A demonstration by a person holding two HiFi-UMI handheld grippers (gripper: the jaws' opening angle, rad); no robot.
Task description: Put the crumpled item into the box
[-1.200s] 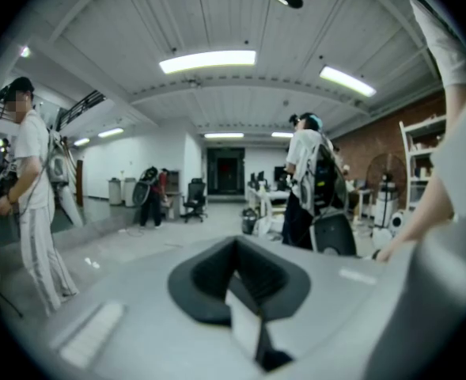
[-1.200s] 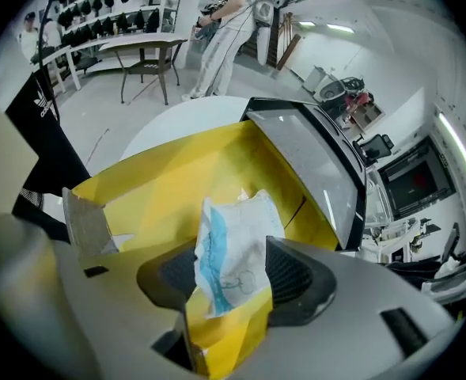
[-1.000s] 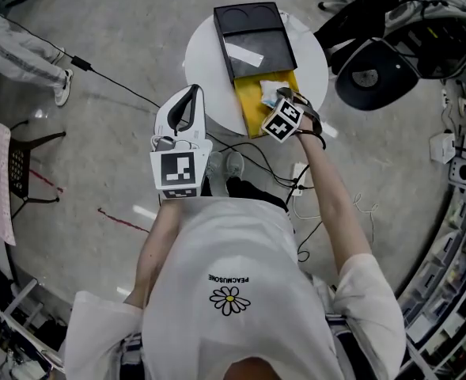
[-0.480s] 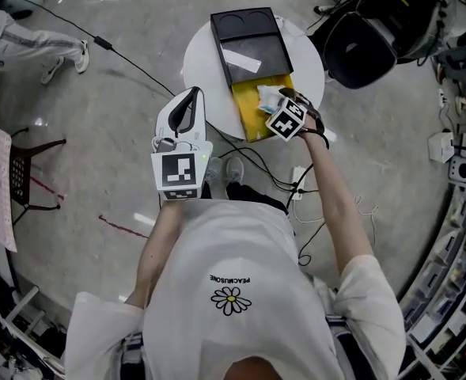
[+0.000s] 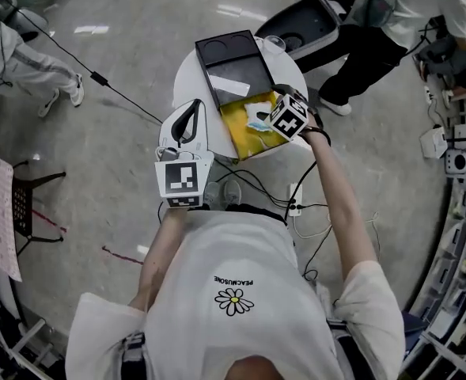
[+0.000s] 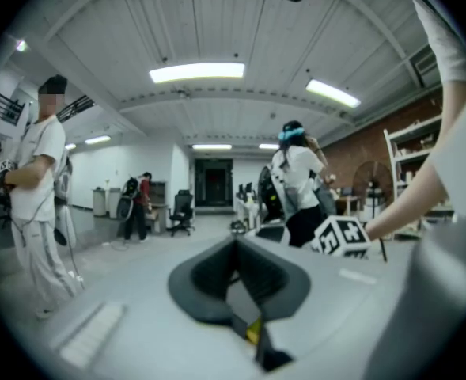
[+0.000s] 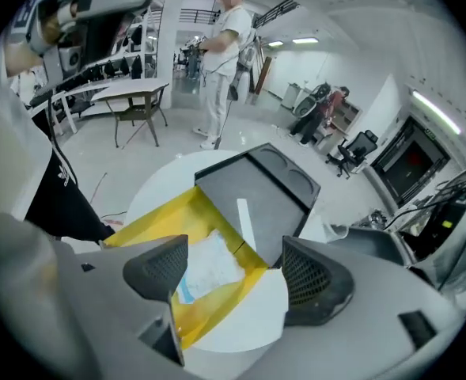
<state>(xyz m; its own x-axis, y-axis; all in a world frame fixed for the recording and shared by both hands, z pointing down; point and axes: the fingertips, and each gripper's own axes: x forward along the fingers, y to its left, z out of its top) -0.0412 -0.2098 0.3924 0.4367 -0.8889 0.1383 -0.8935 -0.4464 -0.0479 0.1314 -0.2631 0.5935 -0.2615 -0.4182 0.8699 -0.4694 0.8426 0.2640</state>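
Note:
A round white table holds a yellow box and its black lid. The crumpled white item lies inside the yellow box. My right gripper hovers over the box's right side. Its jaws are opening and stand wide apart. The crumpled item lies below the gap between them, and neither pad touches it. My left gripper is held off the table's left edge, level and aimed across the room. In its own view its jaws are shut with nothing in them.
A person in white stands beyond the table beside a black chair. Another person's legs are at the far left. Cables trail on the floor under the table. A dark chair frame stands left; shelving lines the right.
The right gripper has stayed over the yellow box, and the crumpled item now lies free in it. The head view has shifted, and a person has come in at the top right.

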